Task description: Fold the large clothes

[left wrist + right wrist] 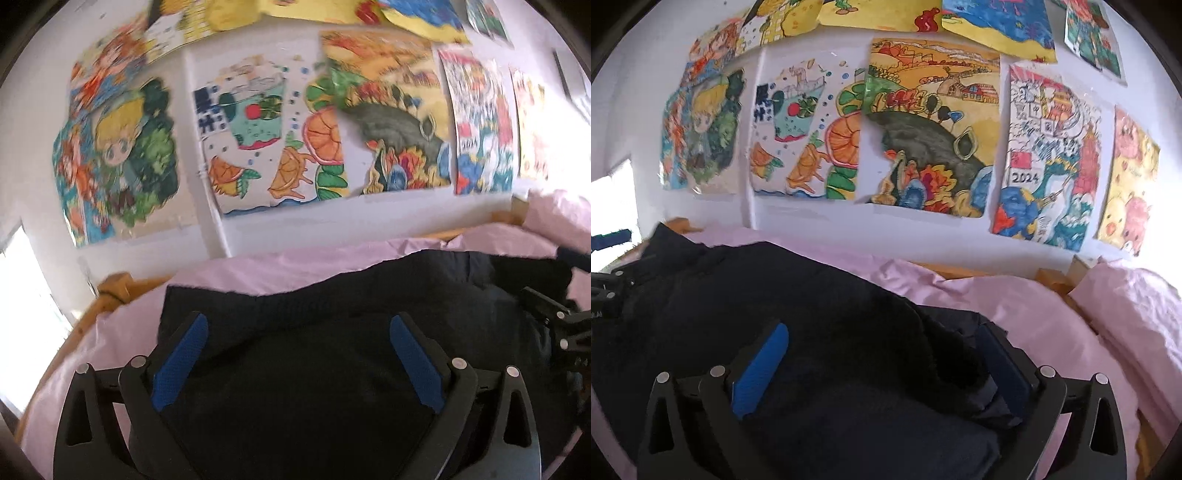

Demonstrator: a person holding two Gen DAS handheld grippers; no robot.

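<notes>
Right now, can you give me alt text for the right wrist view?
The right gripper, jaws open wide, hovers over a dark navy fleecy garment lying on a pale pink bedsheet. Colourful children's paintings cover the white wall behind the bed. Part of the left gripper shows at the left edge.

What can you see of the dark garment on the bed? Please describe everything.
The dark garment is navy or black, thick and soft, with a knit-like texture on one layer and a fuzzy edge on another. It lies spread in layers on the pink sheet, apparently partly folded, below a wall of drawings. Both grippers are open above it: the left gripper and the right gripper. Fabric bulges between the right one's fingers, but nothing clamps it.
</notes>
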